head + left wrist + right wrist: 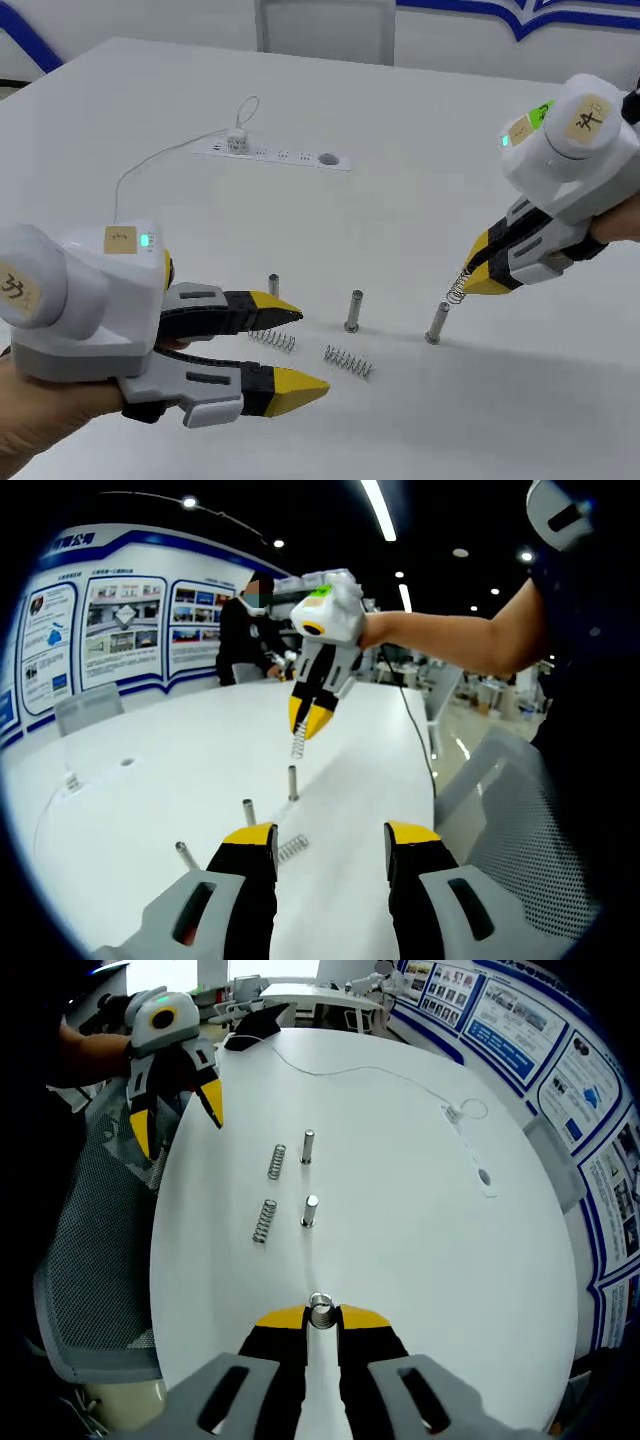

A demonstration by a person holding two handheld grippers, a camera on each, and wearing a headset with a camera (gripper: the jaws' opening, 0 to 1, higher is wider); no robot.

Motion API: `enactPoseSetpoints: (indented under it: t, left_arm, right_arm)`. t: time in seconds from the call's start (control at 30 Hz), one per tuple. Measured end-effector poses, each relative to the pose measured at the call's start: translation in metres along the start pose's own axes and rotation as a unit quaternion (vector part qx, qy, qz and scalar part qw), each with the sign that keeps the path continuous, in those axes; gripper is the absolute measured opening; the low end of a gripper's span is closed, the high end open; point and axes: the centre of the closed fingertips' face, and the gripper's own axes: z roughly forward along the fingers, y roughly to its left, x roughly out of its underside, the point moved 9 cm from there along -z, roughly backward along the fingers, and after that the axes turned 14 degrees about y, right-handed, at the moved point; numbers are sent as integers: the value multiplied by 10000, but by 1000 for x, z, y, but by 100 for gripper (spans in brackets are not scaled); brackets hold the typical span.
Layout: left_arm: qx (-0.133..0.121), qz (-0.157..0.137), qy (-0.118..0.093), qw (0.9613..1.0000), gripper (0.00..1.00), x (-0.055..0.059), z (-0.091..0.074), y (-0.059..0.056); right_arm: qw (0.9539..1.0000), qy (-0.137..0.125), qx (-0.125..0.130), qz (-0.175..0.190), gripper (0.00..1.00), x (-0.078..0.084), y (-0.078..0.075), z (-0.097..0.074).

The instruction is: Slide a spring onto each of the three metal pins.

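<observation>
Three short metal pins stand upright in a row on the white table: left pin (273,285), middle pin (353,311), right pin (437,322). My right gripper (488,280) is shut on a spring (458,287) that hangs tilted just above the right pin's top. In the right gripper view that spring (320,1312) shows end-on between the shut fingertips. Two loose springs (272,340) (348,361) lie flat in front of the pins. My left gripper (305,350) hovers open near the left loose spring, holding nothing. From the left gripper view, the right gripper (312,718) holds the spring (298,743) over the far pin (292,782).
A white power strip (280,155) with a plugged charger (237,140) and a thin cable lies further back on the table (150,110). A mesh chair (100,1260) stands at the table's near edge. A person stands far off behind the table in the left gripper view.
</observation>
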Motion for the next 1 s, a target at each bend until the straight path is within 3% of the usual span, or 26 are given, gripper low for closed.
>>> enactPoseSetpoints:
  t: [0.57,0.8,1.0]
  left_arm:
    - [-102,-131,-54,9998,47,4,-3,4]
    - [-301,-233,-88,9992,52,6,-12,10]
    - [-560,-315,-176,9978,55,6,-29,20]
  right_arm:
    - [9999,113,-101,22,12,-2,-5,12]
    - [9998,154,-145,16,12,-3,-4,16]
    - [9997,179,-186,13,12,-5,-4,19]
